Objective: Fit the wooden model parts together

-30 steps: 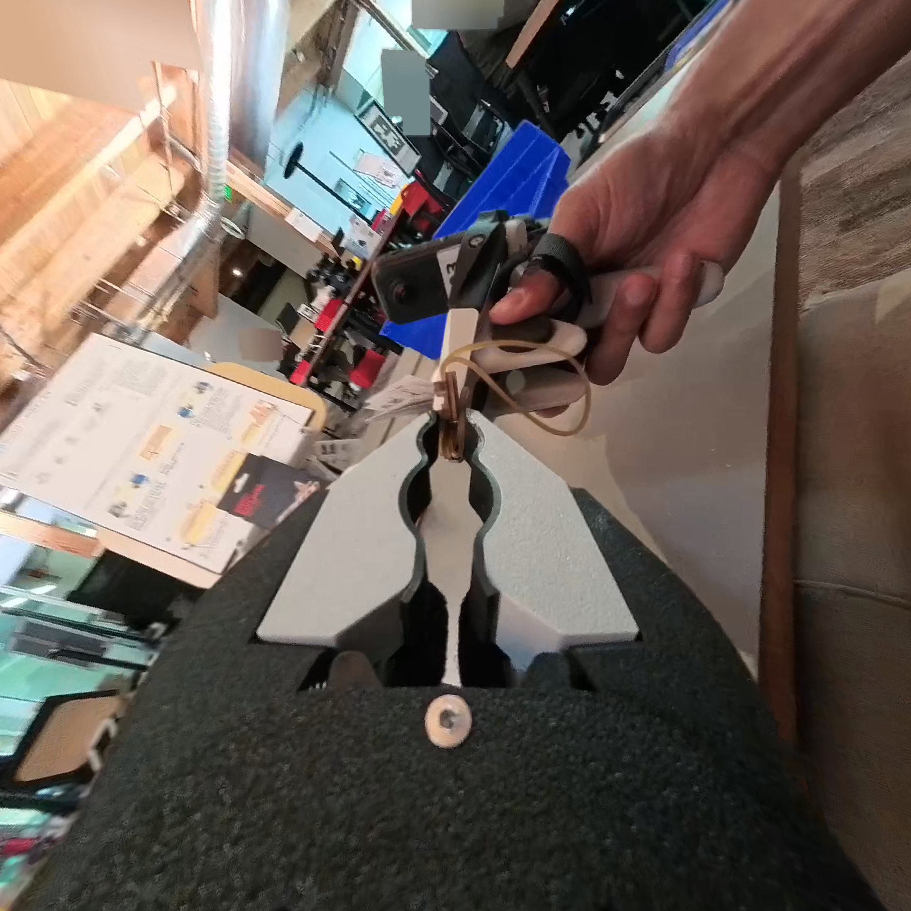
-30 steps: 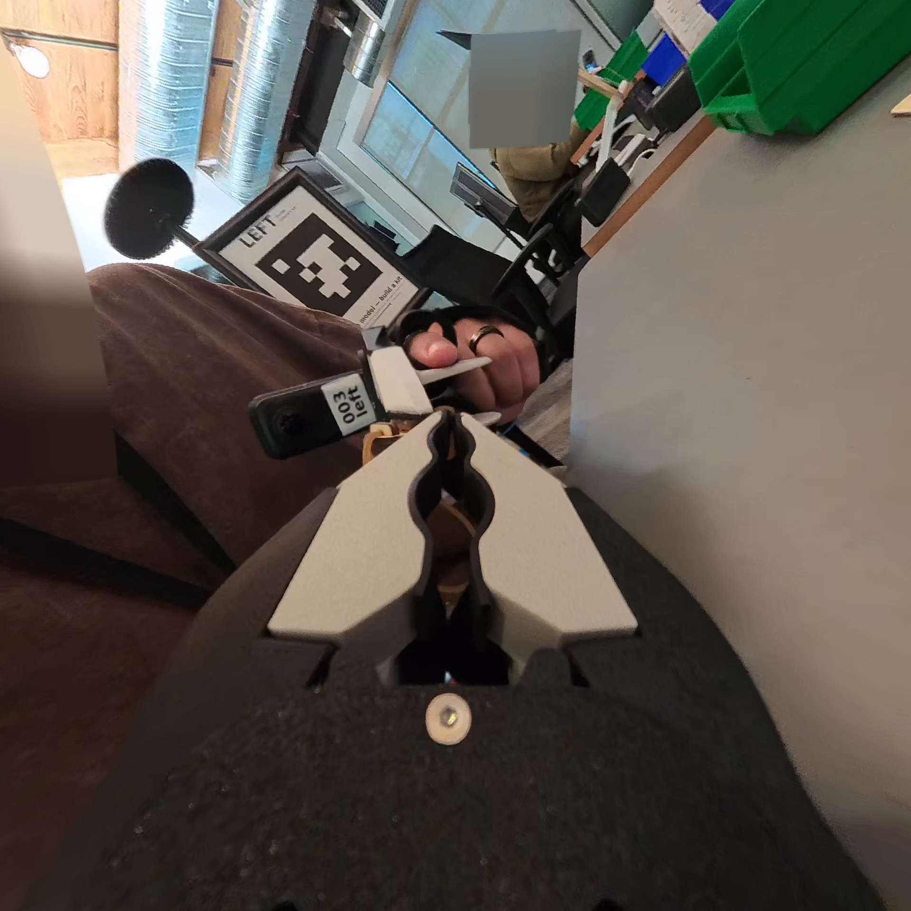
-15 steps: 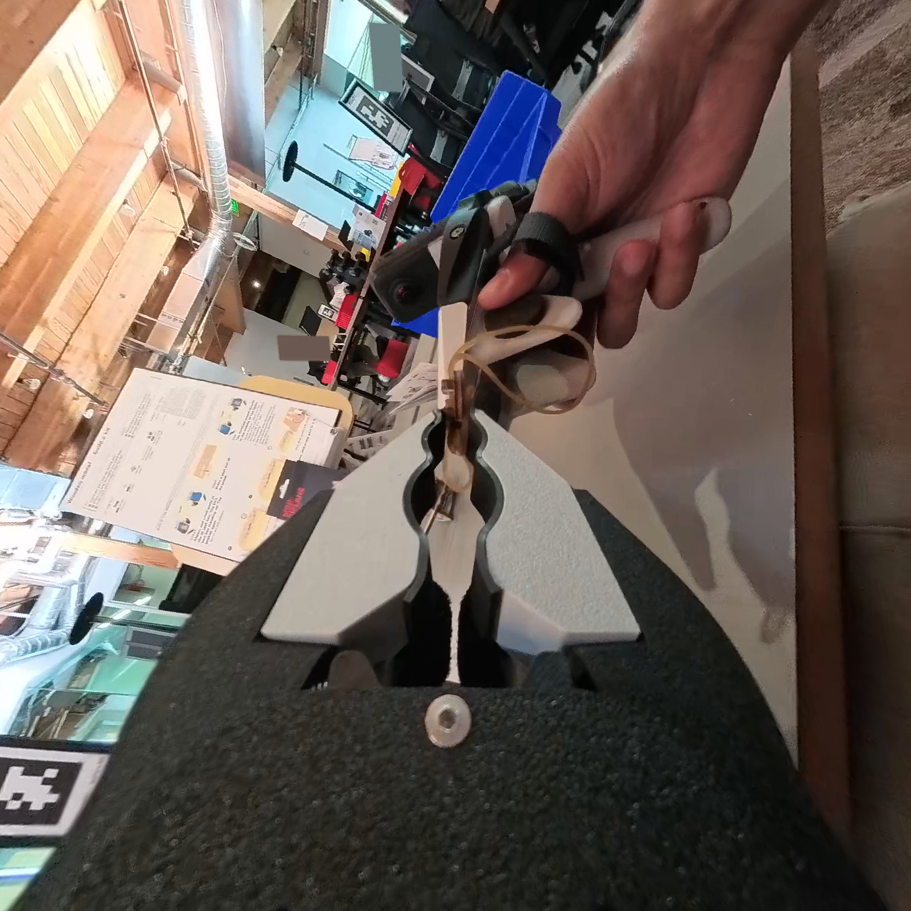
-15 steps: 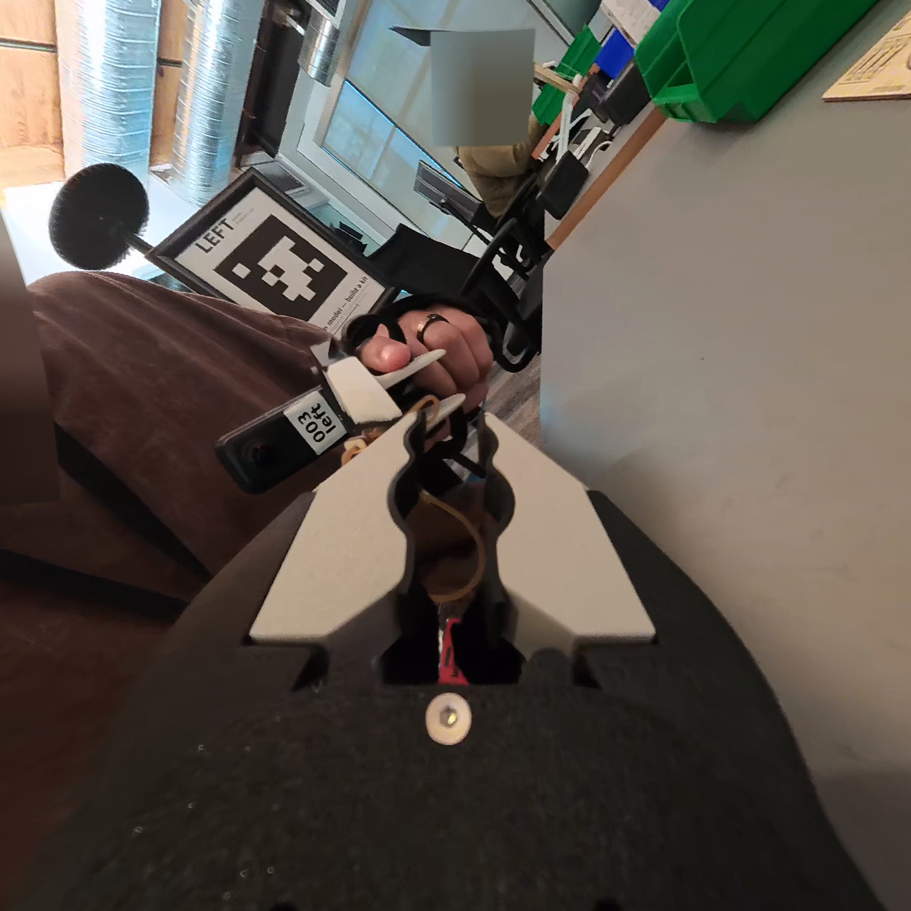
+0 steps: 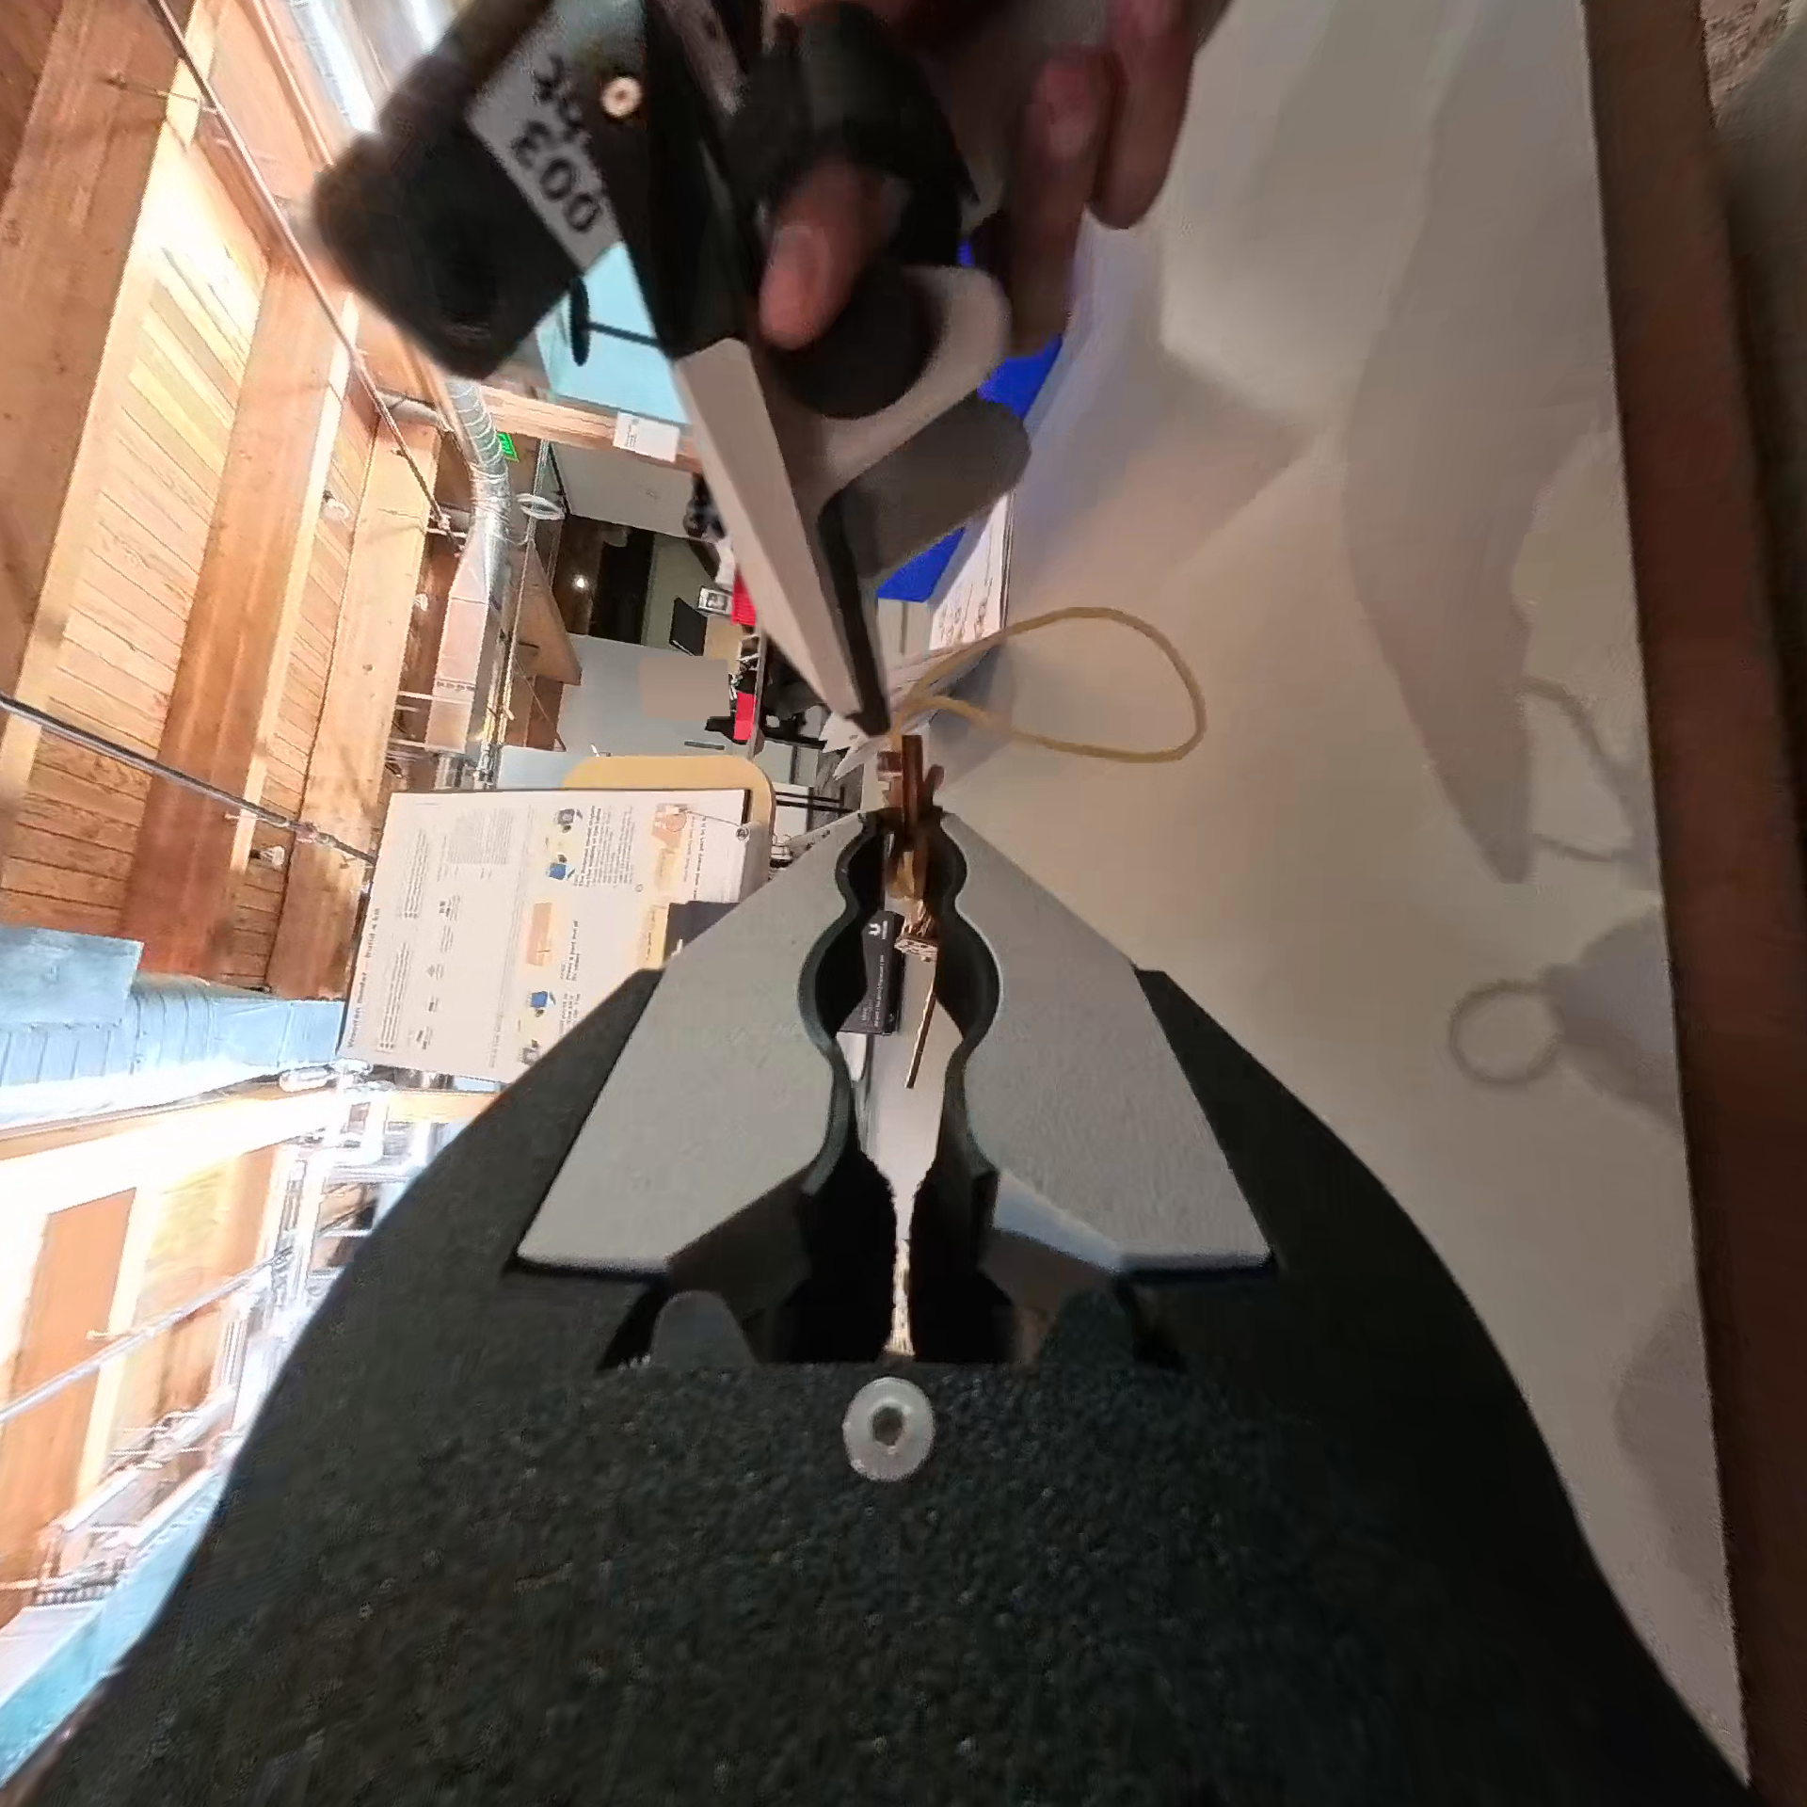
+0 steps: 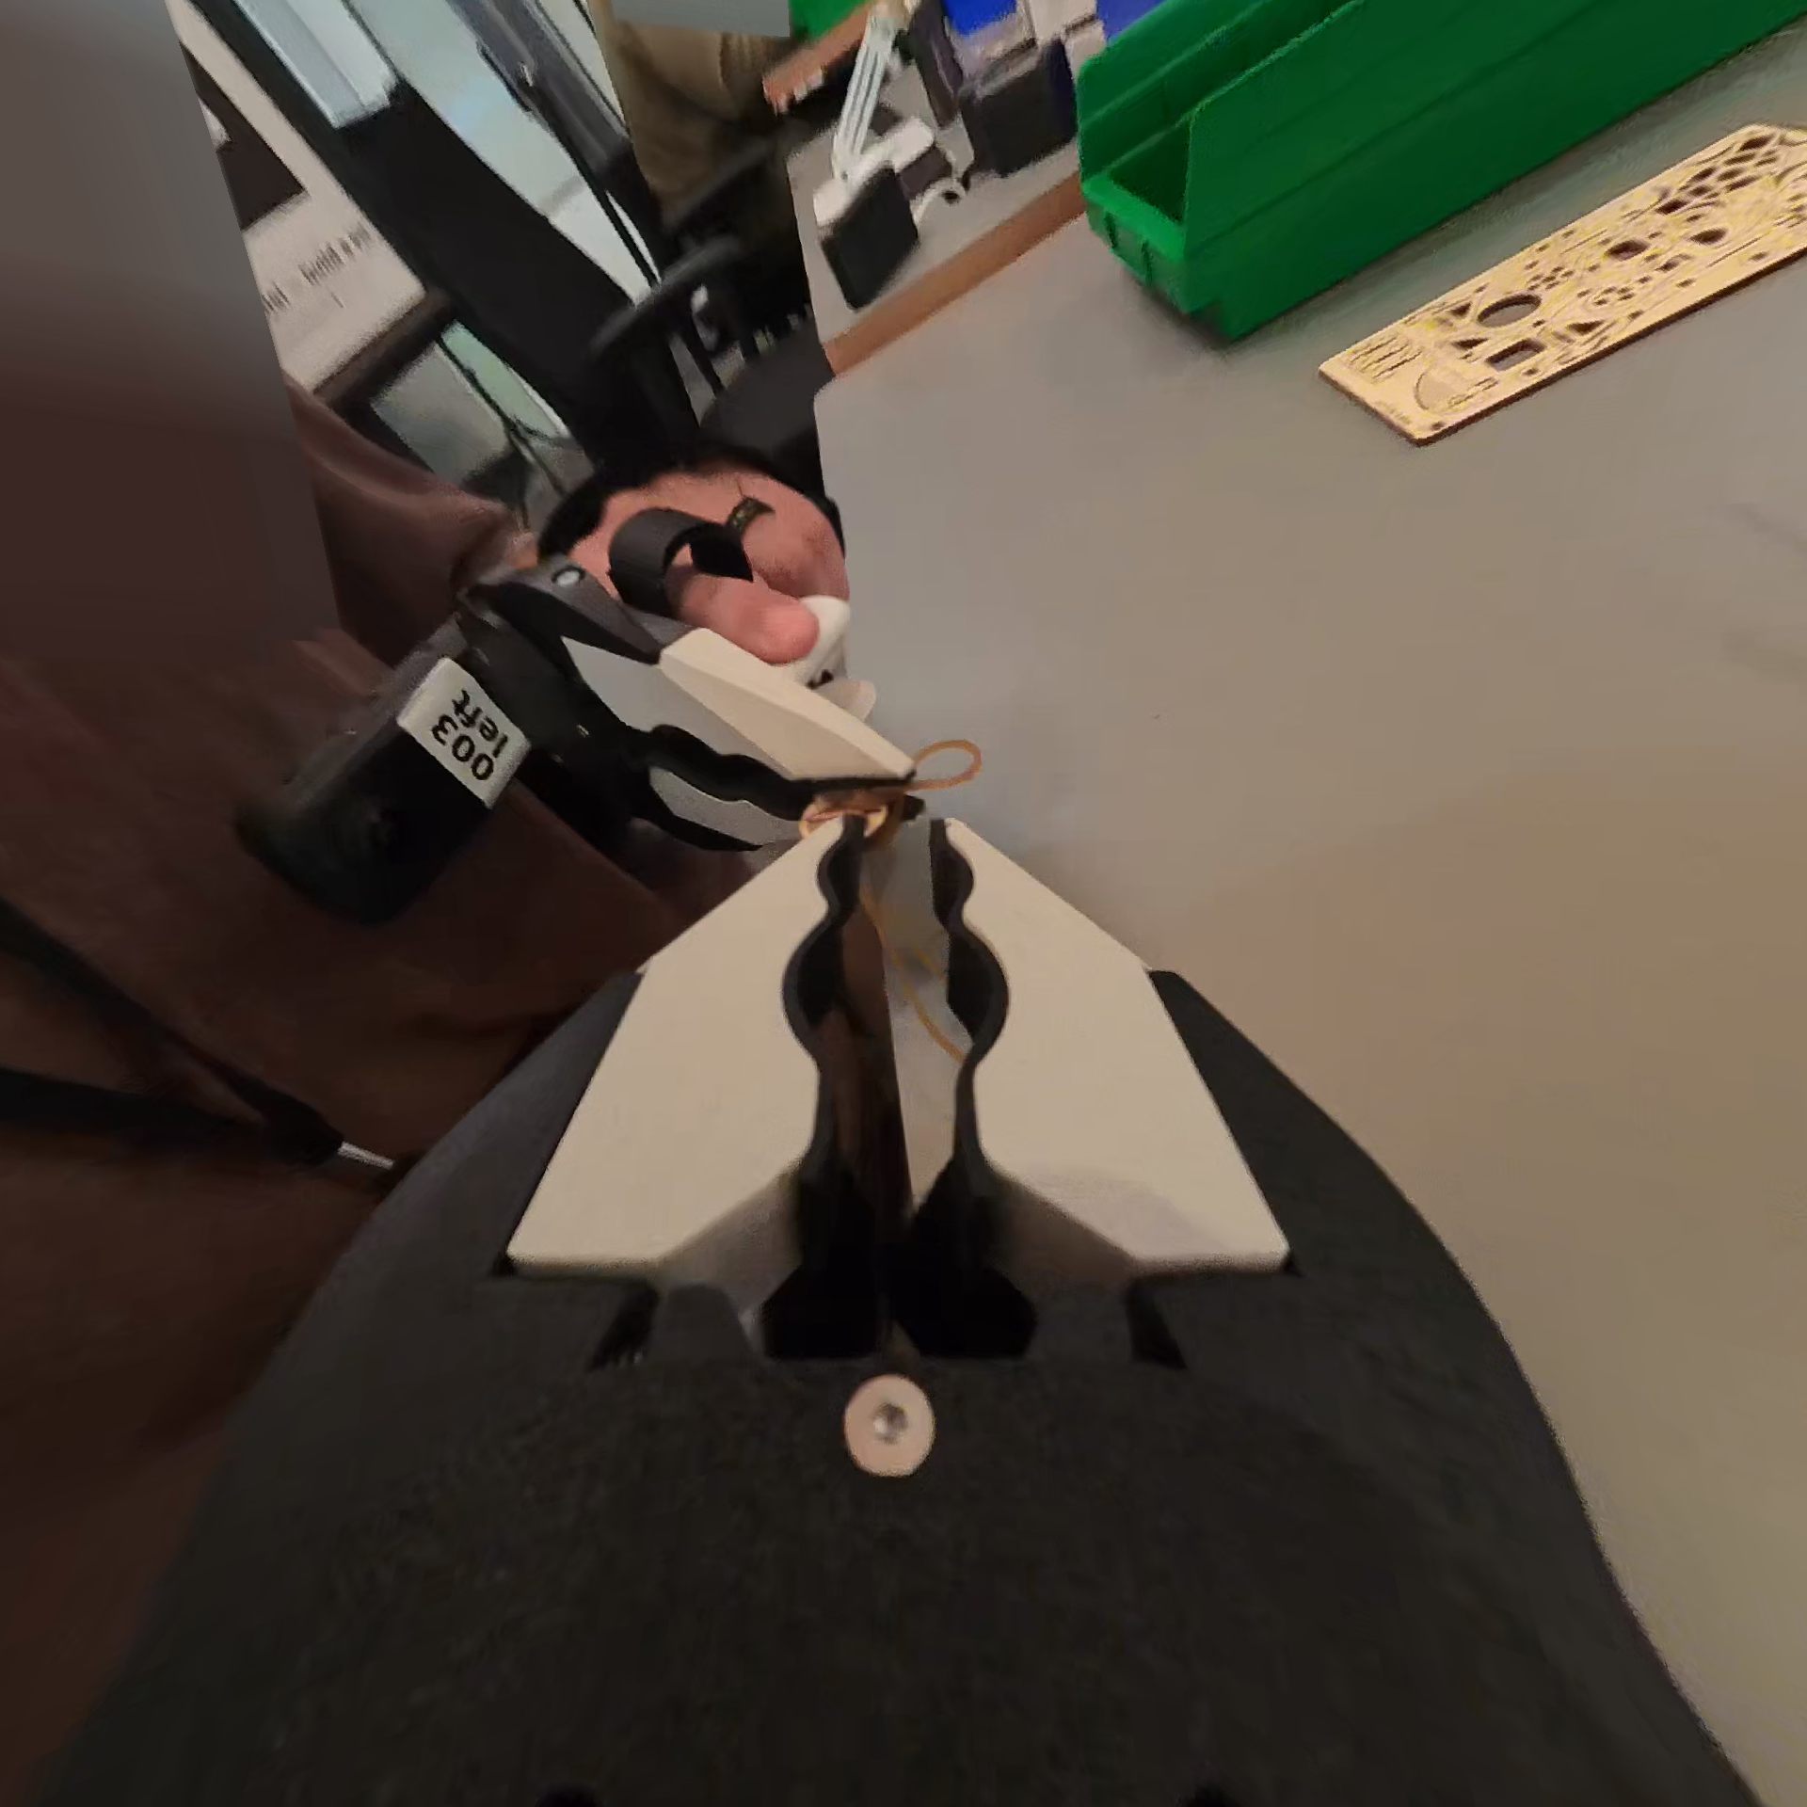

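Right tool (image 5: pixel 870 719) closer, wooden part (image 5: pixel 909 812) between tips

small dark wooden part (image 5: pixel 911 794) upright, edge-on, looped by tan rubber band (image 5: pixel 1095 684)

White printed sticker (image 6: pixel 462 745) on the left gripper's camera; printed poster (image 5: pixel 548 929) behind.

- Grey table (image 6: pixel 1271 684), matte top, brown wood edge strip; also seen in left wrist view.
- Green plastic bins (image 6: pixel 1369 147) at far edge, side by side, touching.
- Thin wooden parts sheet (image 6: pixel 1584 284) w/ cut-out holes, flat on top, just beside bins.
- Rubber band (image 5: pixel 1506 1035), small loop, flat on top near wood edge.
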The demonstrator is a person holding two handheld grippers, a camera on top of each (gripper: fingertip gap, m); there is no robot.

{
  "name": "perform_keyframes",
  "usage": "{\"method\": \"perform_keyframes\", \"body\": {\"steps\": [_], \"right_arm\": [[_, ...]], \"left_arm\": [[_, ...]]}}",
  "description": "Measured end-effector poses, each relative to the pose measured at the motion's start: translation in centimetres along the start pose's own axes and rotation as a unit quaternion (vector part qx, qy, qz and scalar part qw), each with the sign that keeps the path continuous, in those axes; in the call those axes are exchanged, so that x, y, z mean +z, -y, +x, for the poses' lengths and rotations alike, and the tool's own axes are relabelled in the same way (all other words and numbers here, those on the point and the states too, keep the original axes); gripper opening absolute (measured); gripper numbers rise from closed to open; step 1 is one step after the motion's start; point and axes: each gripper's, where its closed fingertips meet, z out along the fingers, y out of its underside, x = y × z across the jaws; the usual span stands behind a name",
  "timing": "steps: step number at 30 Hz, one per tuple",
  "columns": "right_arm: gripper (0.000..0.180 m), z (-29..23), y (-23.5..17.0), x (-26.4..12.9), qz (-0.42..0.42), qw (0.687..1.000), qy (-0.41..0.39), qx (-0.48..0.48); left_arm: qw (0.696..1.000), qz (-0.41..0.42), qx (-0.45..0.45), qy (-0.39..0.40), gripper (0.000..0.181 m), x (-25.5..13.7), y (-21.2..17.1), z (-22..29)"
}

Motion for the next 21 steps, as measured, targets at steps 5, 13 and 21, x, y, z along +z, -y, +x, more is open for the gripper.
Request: {"method": "perform_keyframes", "body": {"steps": [5, 13, 21], "right_arm": [[0.013, -0.3, -1.2, 0.7, -0.079, 0.996, -0.027, -0.035], [0.011, -1.0, -1.3, 0.8, -0.083, 0.996, -0.008, -0.04], [0.001, -0.6, -1.5, 1.1, -0.086, 0.995, -0.026, -0.042]], "left_arm": [[1.0, -0.002, 0.027, -0.005, 0.004, 0.1, 0.2, 0.6], [1.0, -0.003, 0.013, -0.01, 0.004, 0.0, 0.0, 0.6], [1.0, -0.013, -0.004, -0.027, 0.005, 0.2, -0.2, 1.0]]}}
